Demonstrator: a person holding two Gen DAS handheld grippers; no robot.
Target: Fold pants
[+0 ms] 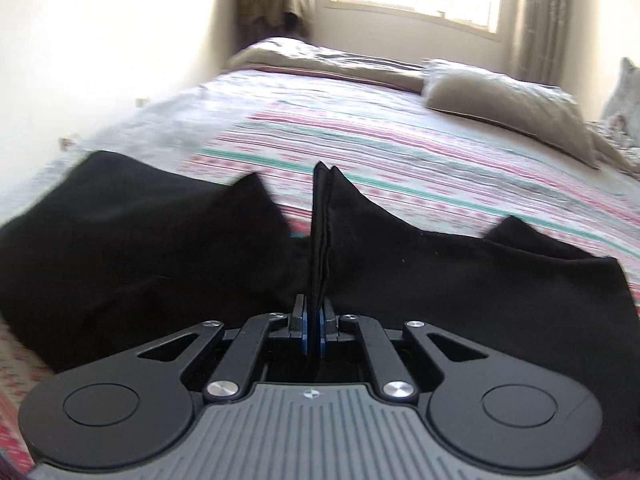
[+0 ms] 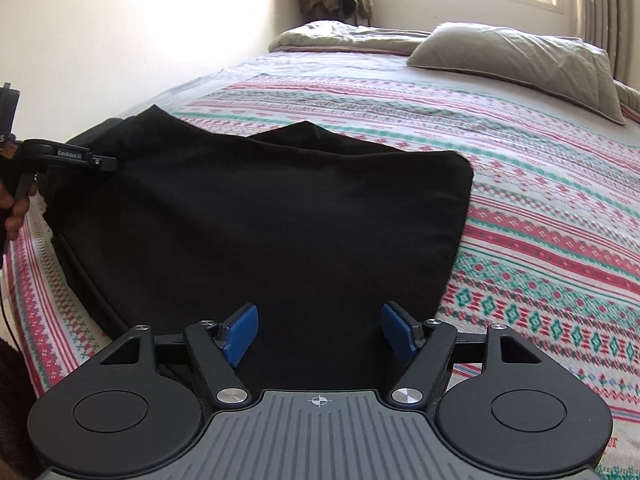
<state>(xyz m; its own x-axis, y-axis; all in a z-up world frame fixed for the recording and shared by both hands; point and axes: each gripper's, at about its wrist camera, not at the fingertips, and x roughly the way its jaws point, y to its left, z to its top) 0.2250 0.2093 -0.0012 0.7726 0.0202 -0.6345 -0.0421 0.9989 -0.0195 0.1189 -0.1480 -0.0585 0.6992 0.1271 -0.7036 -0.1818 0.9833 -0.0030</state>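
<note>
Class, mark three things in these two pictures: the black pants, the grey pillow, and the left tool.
black pants (image 2: 280,216): right wrist view, on the flat middle of the cloth.
grey pillow (image 2: 516,54): right wrist view, on its top face.
left tool (image 1: 316,316): left wrist view, between the fingertips, shut on a fold of pants.

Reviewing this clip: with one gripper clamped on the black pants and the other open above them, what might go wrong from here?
1. The left gripper pinches only a thin edge of the pants; a pull may slip it free.
2. The right gripper is open over the fabric, holding nothing, so a one-sided lift could skew the fold.
3. The pants lie near the bed edge and might slide off.
</note>
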